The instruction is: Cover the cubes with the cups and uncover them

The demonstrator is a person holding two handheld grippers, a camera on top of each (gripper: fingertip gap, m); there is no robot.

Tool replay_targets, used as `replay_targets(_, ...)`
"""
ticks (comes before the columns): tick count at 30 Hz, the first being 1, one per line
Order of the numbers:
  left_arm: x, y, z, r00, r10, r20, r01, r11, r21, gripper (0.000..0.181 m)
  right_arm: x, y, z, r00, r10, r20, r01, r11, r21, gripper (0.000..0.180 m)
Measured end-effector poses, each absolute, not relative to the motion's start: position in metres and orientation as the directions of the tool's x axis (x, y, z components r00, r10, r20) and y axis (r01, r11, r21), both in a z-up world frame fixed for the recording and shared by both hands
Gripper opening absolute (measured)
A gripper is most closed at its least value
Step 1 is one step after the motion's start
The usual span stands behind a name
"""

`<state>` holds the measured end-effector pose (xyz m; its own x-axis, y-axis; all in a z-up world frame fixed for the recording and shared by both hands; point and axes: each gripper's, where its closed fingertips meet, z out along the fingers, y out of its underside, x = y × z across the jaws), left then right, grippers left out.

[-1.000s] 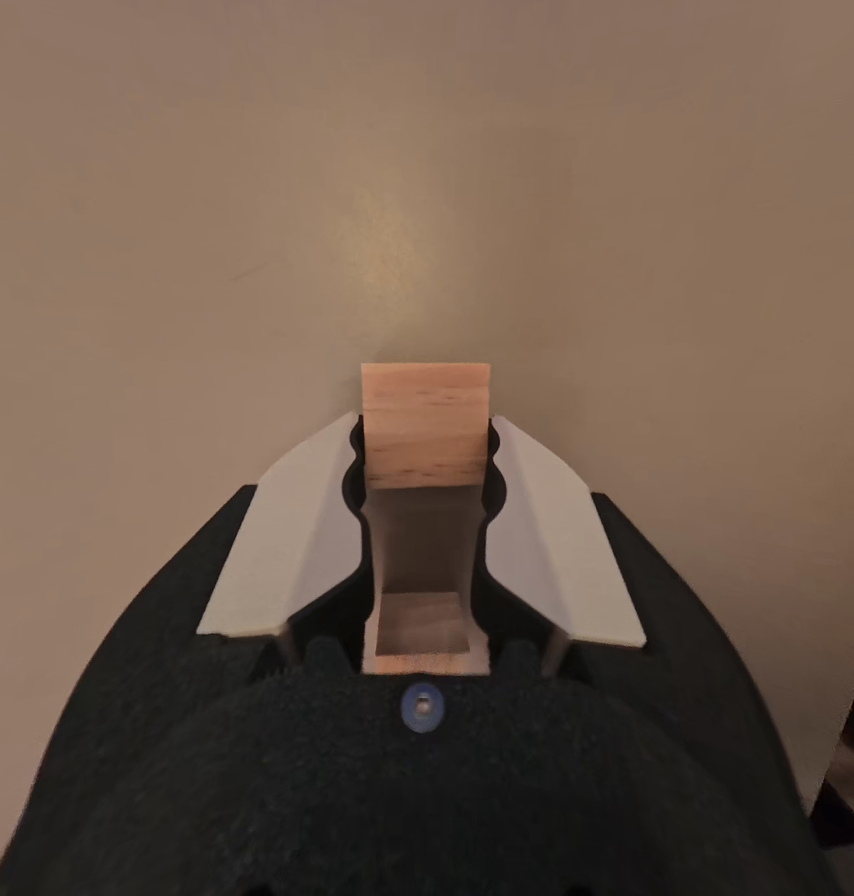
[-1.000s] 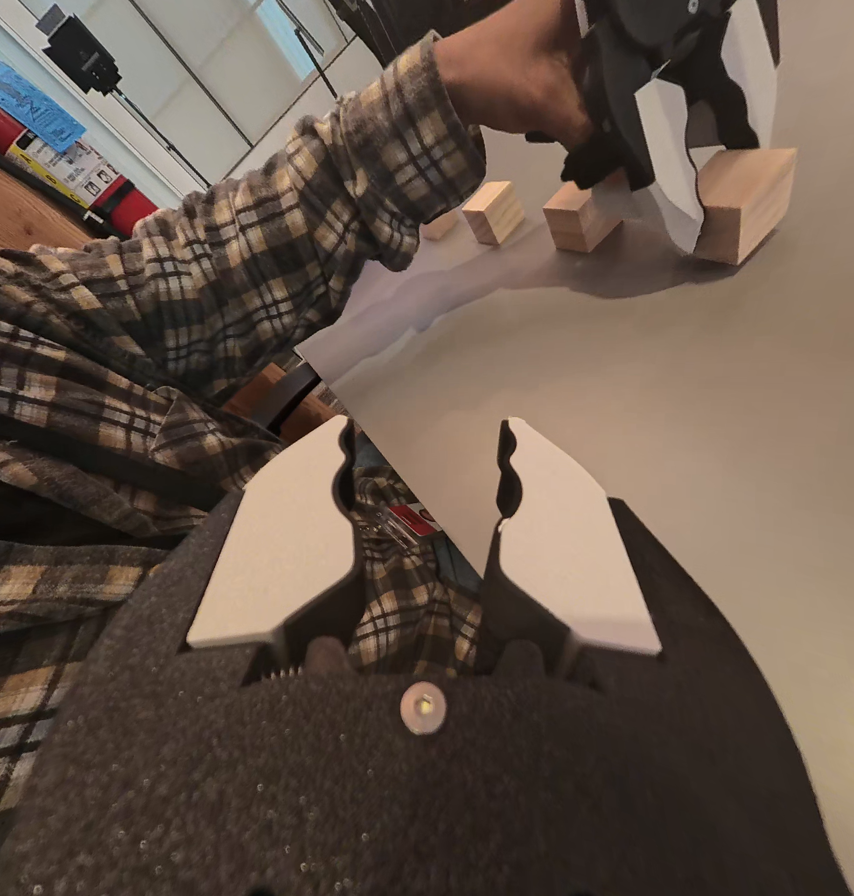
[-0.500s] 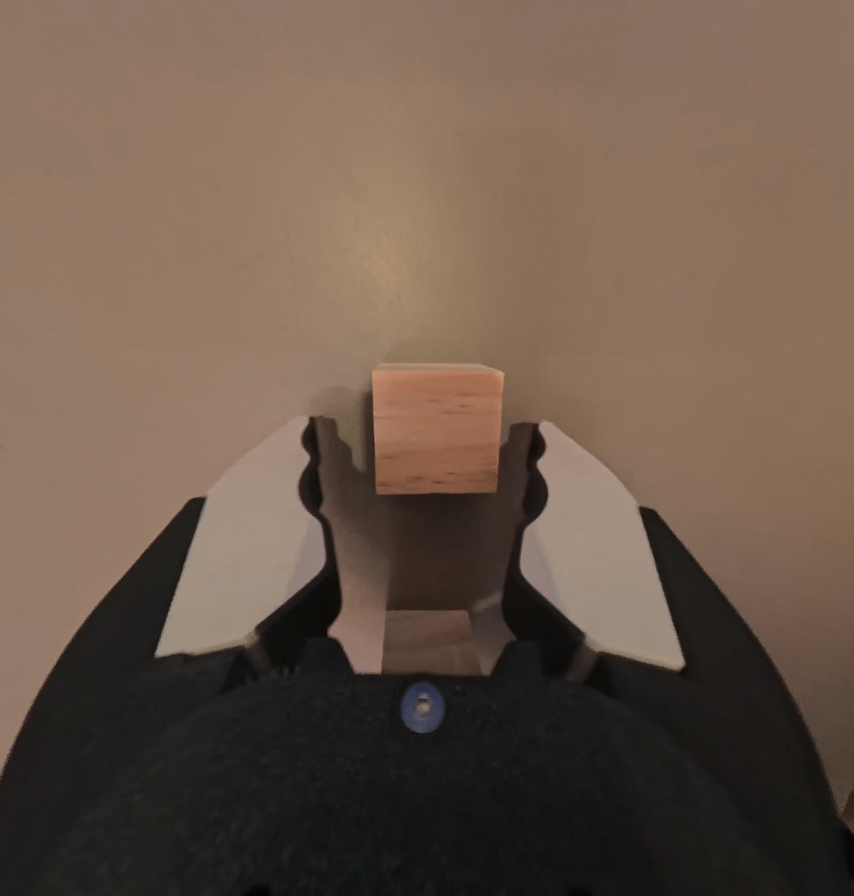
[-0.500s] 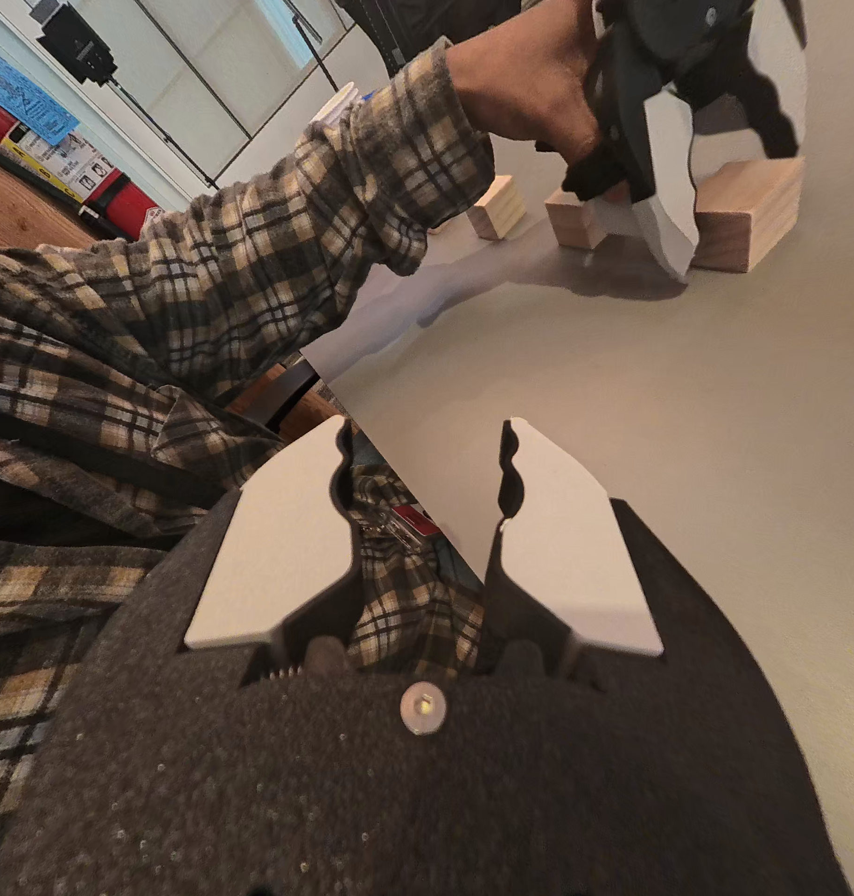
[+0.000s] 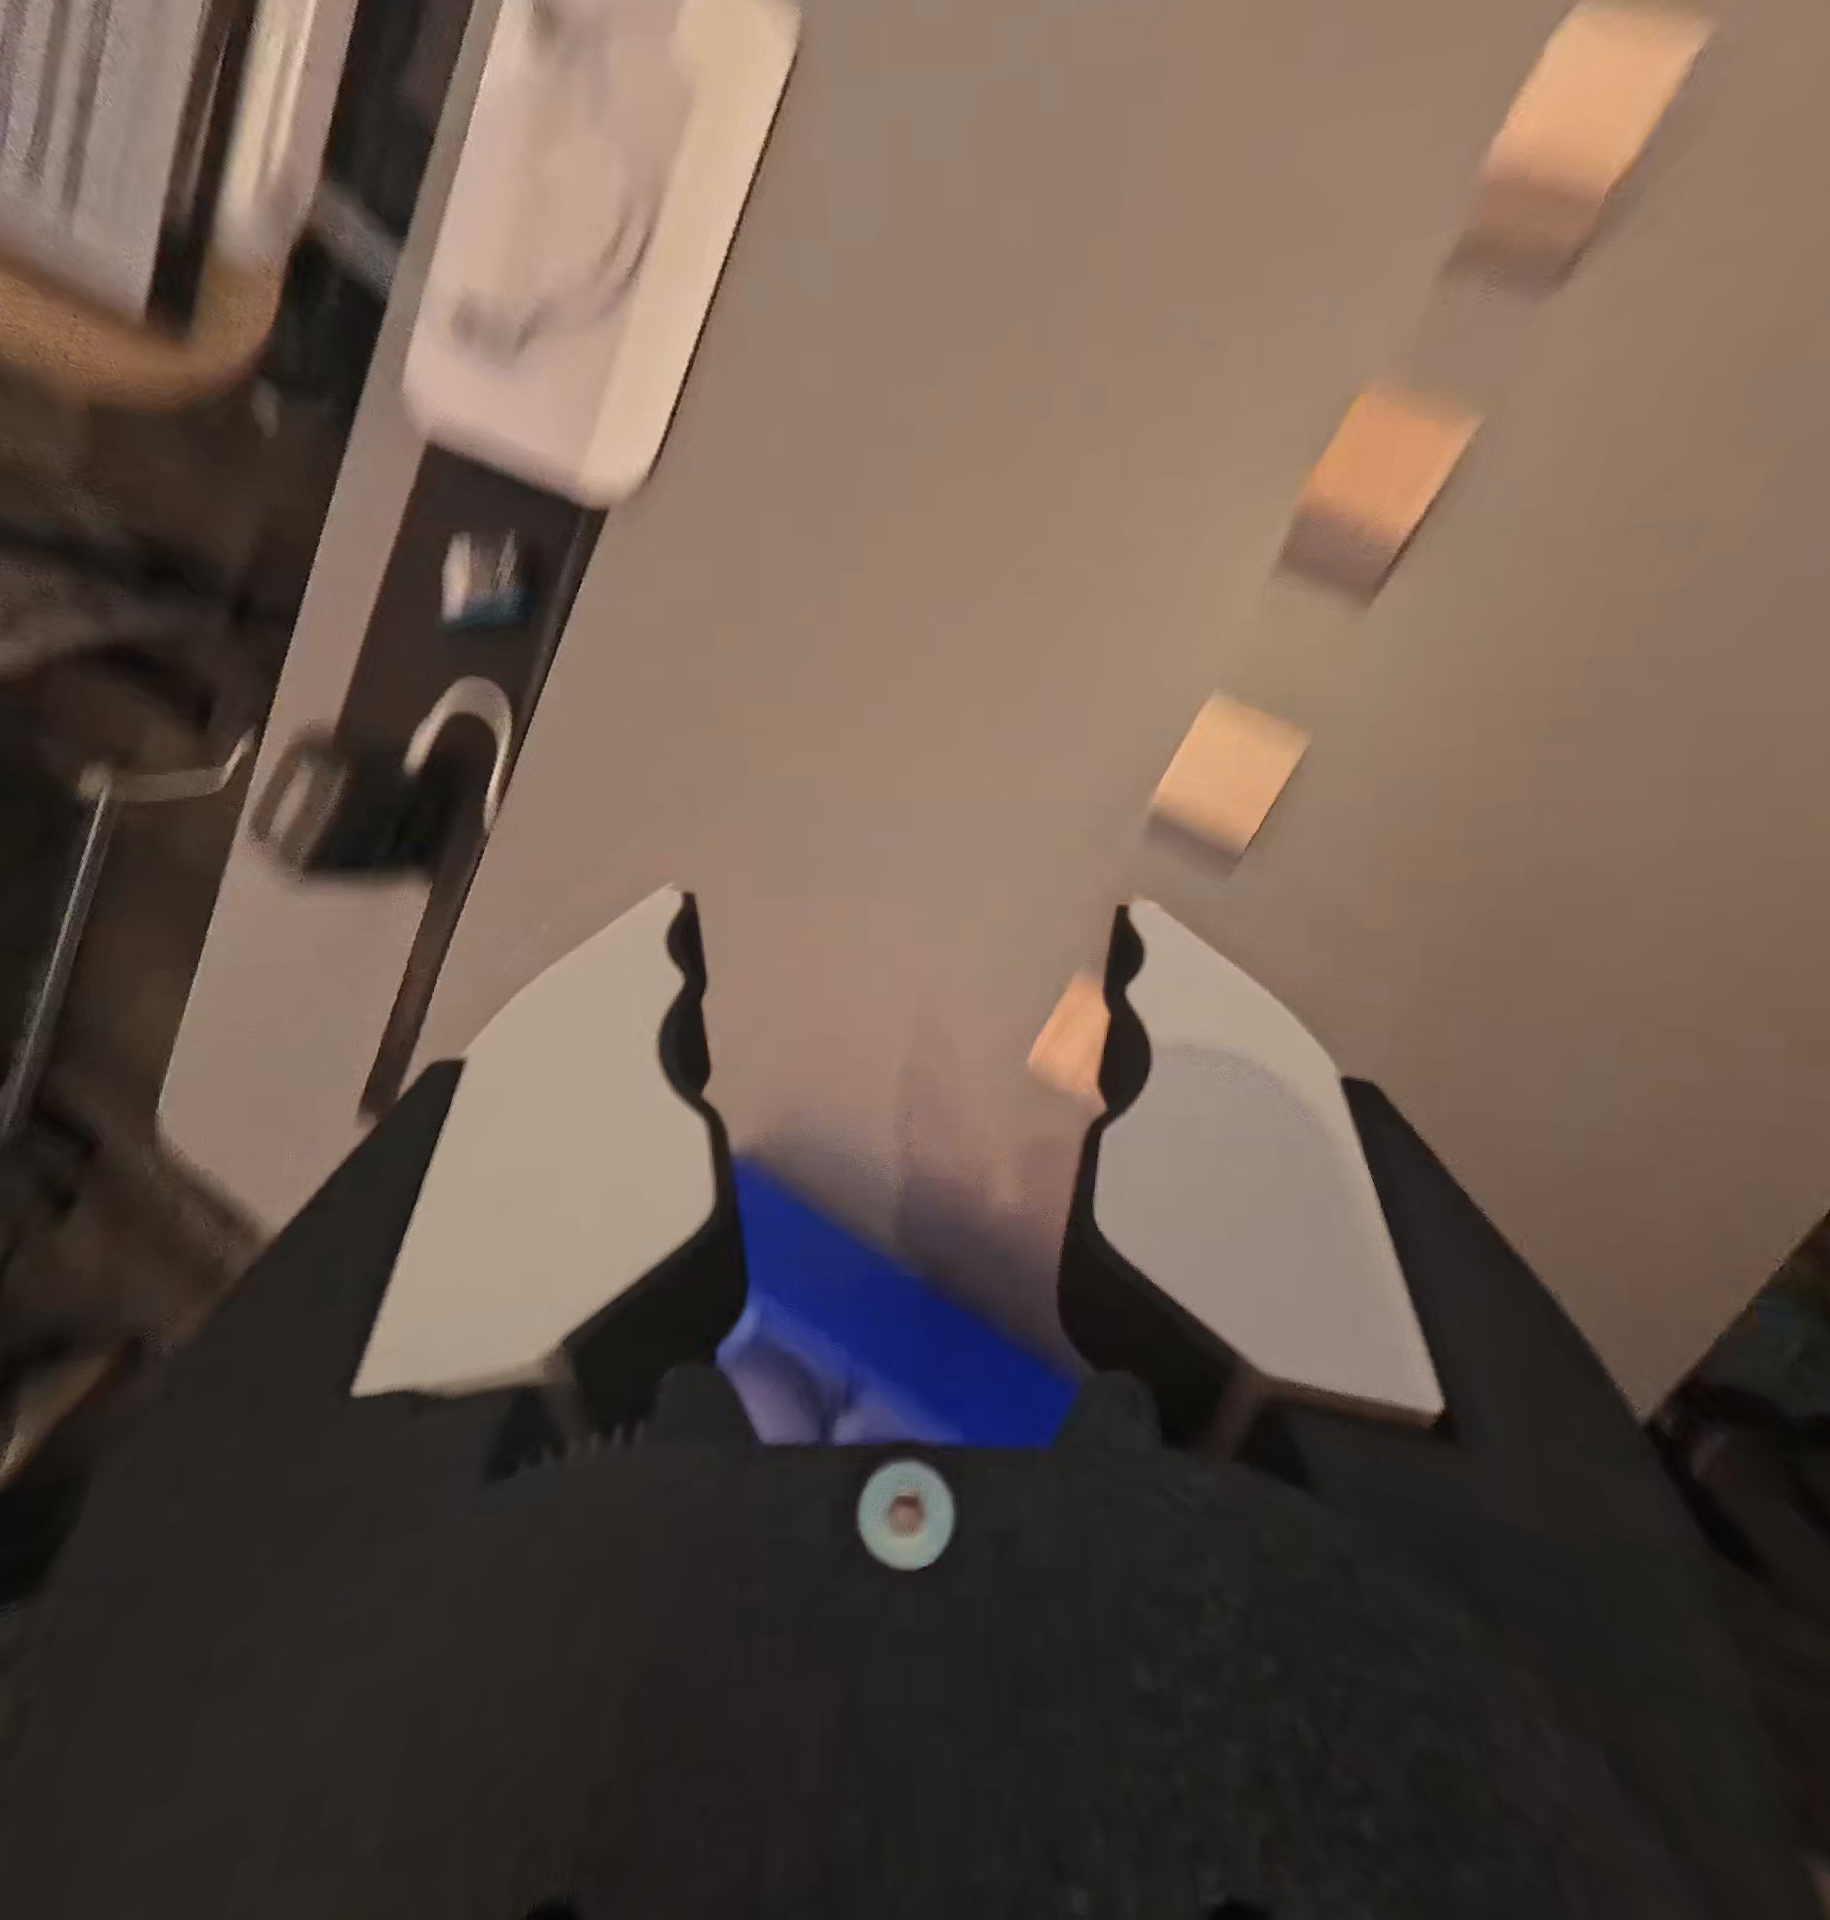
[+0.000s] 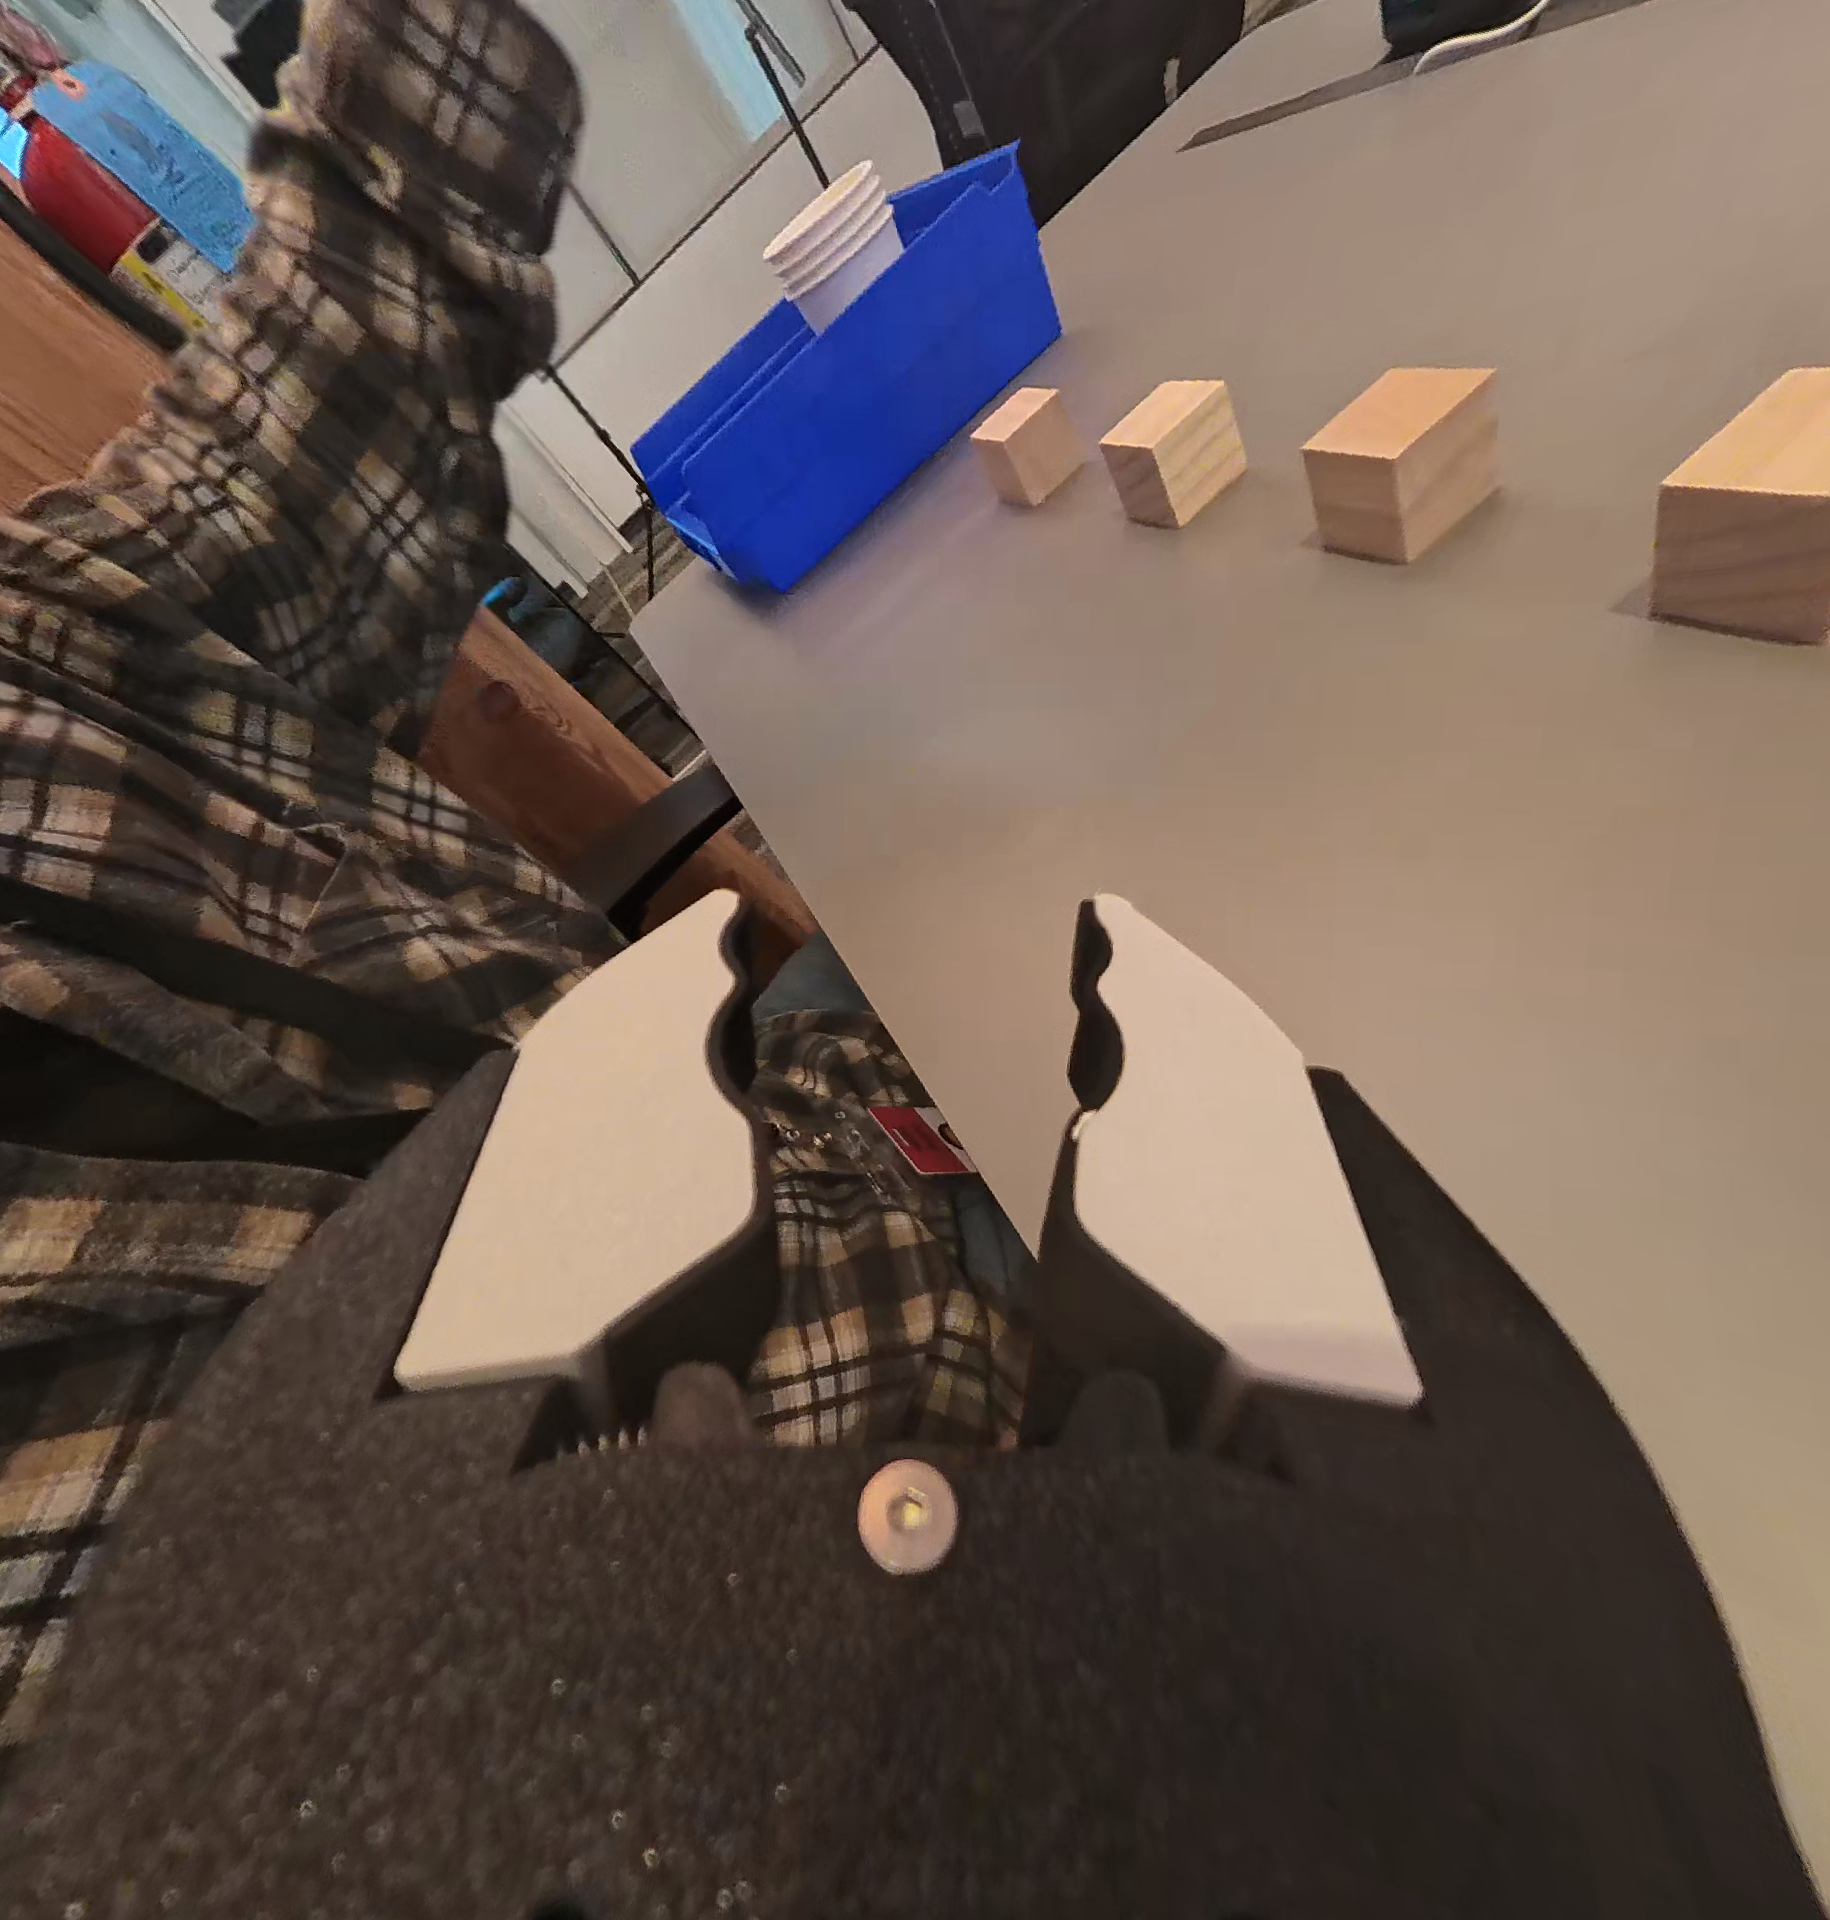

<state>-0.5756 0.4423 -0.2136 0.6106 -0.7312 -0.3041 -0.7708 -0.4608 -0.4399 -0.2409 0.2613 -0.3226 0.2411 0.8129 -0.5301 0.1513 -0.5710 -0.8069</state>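
Several wooden cubes stand in a row on the grey table (image 6: 1306, 831); the nearest cube (image 6: 1773, 509) is at the right and the farthest cube (image 6: 1025, 447) is next to a blue bin (image 6: 859, 416). A stack of white paper cups (image 6: 838, 260) stands in the bin. My right gripper (image 6: 906, 914) is open and empty at the table's near edge, away from the cubes. The left wrist view is blurred by motion. My left gripper (image 5: 900, 914) is open and empty above the blue bin (image 5: 890, 1330), with the row of cubes (image 5: 1378, 488) running off to its right.
A person's plaid sleeve (image 6: 371, 312) is raised at the left, beyond the table's edge. A white box (image 5: 599, 239) lies near the table's left edge in the left wrist view, with dark gear (image 5: 391, 810) beside it.
My left gripper opened, let go of the cube on the table and swung away over to the blue bin. The right gripper has stayed open in about the same place.
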Motion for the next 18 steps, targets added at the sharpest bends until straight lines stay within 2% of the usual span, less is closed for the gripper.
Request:
replay_targets(5,-0.725,0.390,-0.230,0.775,-0.584,-0.243,-0.630,-0.680,-0.375,0.052,-0.250,0.262,-0.326,0.223,0.804,-0.550,0.149,-0.586,-0.796,0.058)
replay_targets(7,-0.759,0.375,-0.245,0.814,-0.541,-0.210,-0.579,-0.732,-0.359,0.051,-0.257,0.261,-0.324,0.213,0.811,-0.544,0.165,-0.579,-0.798,0.058)
replay_targets(18,-0.821,0.368,-0.296,0.864,-0.470,-0.181,-0.503,-0.810,-0.300,0.037,-0.268,0.258,-0.317,0.228,0.822,-0.521,0.199,-0.563,-0.802,0.058)
